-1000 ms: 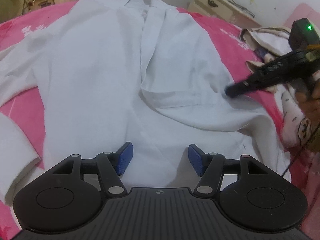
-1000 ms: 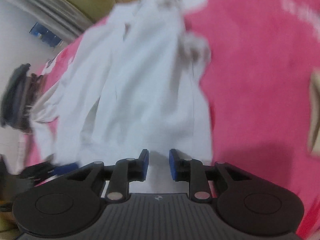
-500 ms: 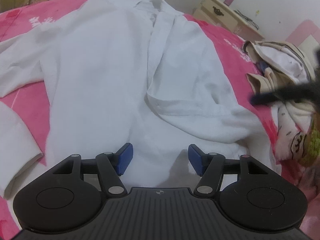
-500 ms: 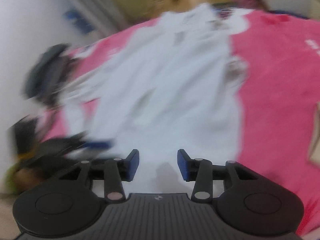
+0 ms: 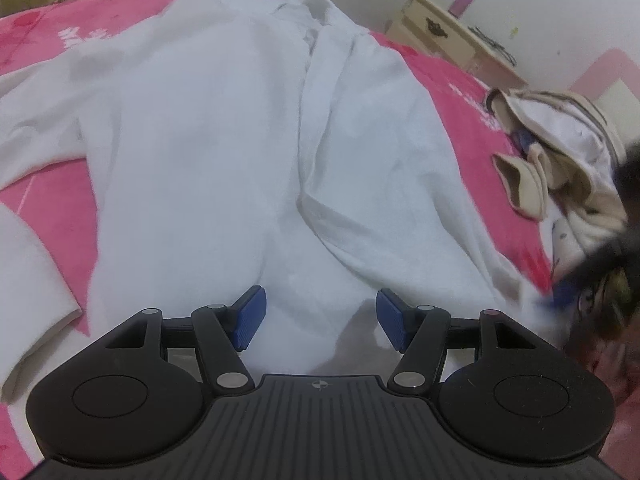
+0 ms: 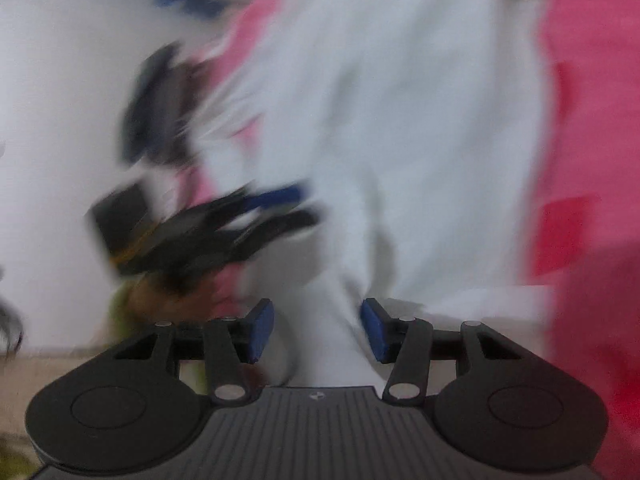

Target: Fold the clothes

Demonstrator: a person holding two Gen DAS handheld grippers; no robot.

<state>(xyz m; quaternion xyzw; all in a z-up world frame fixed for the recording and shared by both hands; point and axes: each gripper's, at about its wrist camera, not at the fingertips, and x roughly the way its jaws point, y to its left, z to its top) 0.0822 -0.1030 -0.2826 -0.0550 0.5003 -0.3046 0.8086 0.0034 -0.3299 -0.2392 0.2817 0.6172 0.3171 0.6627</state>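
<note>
A white long-sleeved garment (image 5: 224,128) lies spread on a pink bed, its right side folded in over the middle. My left gripper (image 5: 320,320) hovers open over the garment's near hem, with only flat cloth between its blue fingers (image 5: 250,318). At the garment's lower right corner, the right gripper (image 5: 568,292) shows as a dark blur. The right wrist view is heavily blurred. There my right gripper (image 6: 316,330) stands open, with a ridge of the white garment (image 6: 400,120) running between its fingers. The left gripper (image 6: 240,220) appears smeared to the left.
A heap of beige and white clothes (image 5: 560,168) lies on the bed's right side. A cream nightstand (image 5: 444,36) stands behind it against the wall. The garment's left sleeve (image 5: 32,280) trails over the pink bedspread (image 5: 48,208) at the left.
My right gripper has gone from nearly shut to wide open and swung down to the garment's lower right corner. The left gripper stayed open, shifting slightly over the hem.
</note>
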